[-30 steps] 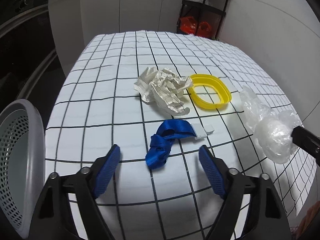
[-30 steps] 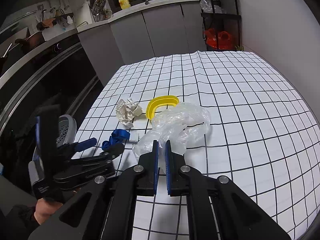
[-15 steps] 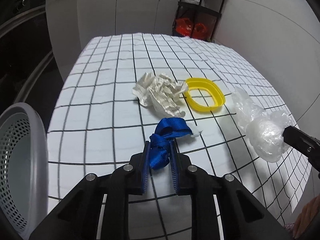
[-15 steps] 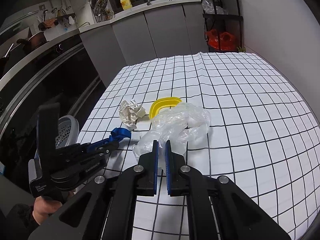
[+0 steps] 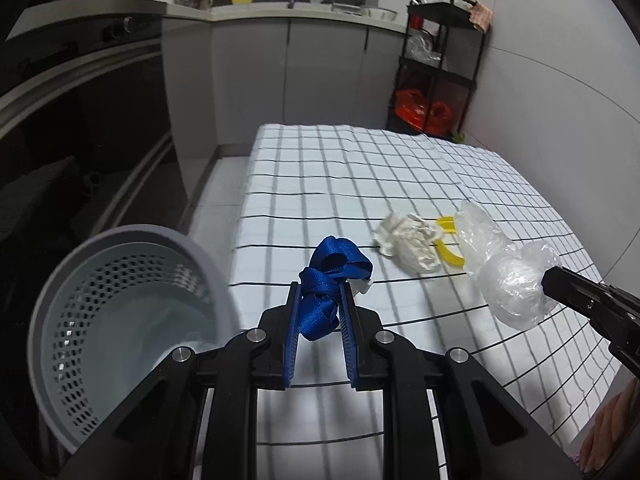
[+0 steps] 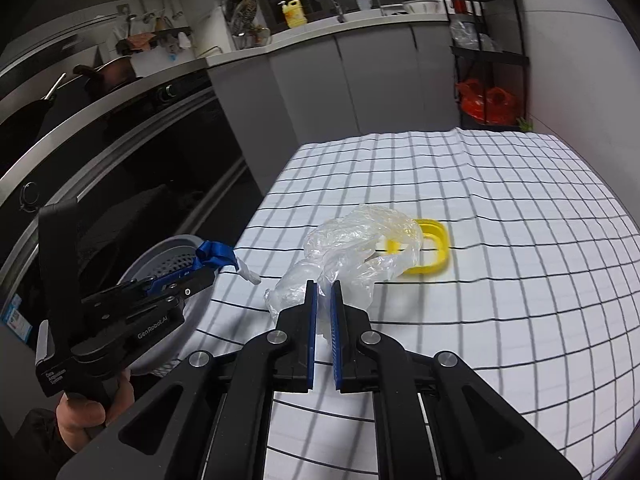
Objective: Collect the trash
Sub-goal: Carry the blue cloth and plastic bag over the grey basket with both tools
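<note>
My left gripper (image 5: 319,296) is shut on a blue strap (image 5: 326,280) with a white end tag and holds it in the air above the table's left edge. It also shows in the right wrist view (image 6: 214,258). A grey perforated bin (image 5: 120,320) stands just left of the table, below the strap. My right gripper (image 6: 324,286) is shut on a clear plastic bag (image 6: 360,248), lifted above the table; the bag also shows in the left wrist view (image 5: 504,276). A crumpled white paper (image 5: 408,242) and a yellow ring (image 6: 430,250) lie on the table.
The table wears a white cloth with a black grid (image 6: 500,200). A dark oven front (image 6: 120,168) and grey cabinets run along the left and back. A black shelf rack (image 5: 440,68) with red bags stands at the far right corner.
My left gripper closed on the blue strap, lifted it off the table and carried it left toward the bin. My right gripper kept the plastic bag and rose slightly.
</note>
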`<state>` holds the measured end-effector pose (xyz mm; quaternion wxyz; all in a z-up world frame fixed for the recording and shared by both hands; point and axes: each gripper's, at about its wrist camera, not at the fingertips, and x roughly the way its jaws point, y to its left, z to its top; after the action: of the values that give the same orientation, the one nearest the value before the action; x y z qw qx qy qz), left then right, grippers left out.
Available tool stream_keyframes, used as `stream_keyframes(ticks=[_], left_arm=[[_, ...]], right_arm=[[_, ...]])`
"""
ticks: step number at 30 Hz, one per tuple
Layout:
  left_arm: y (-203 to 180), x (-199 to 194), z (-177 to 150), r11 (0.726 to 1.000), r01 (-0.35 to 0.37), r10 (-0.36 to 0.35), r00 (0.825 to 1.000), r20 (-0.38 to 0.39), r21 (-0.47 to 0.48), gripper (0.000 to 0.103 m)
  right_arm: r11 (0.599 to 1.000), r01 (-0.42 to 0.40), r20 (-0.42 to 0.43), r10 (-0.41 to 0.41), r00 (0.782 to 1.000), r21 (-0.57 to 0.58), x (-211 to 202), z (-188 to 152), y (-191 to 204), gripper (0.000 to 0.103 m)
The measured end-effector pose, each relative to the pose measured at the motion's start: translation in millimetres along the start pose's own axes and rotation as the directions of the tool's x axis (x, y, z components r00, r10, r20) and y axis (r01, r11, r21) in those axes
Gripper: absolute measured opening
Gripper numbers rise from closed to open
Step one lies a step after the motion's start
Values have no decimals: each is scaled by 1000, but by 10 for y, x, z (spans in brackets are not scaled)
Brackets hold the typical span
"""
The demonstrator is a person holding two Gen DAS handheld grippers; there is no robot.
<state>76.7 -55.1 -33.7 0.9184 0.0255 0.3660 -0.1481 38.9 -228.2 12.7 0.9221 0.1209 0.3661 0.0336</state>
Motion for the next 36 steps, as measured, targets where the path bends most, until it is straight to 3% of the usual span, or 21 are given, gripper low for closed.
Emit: stream_keyframes(ticks=[8,19,27,36], left_arm=[[549,-289,-31,994,-86,89,995,45,-63,19],[1140,-444,-134,975,-199,202,979,17,-100,19],[1582,-356,-65,951,-273,274,962,-17,-144,19],[1869,-93,-52,934,-305,296,952,-72,-187,19]], right_arm=[[995,-87,-21,86,996,-48,289,60,525,7],[972,-214,-107,203,973,-99,887,207,1244,7],[945,-298,-147,278,949,-135,1320,418,1715,7],[929,-346,-207,316,926,-131,1689,459,1848,7]])
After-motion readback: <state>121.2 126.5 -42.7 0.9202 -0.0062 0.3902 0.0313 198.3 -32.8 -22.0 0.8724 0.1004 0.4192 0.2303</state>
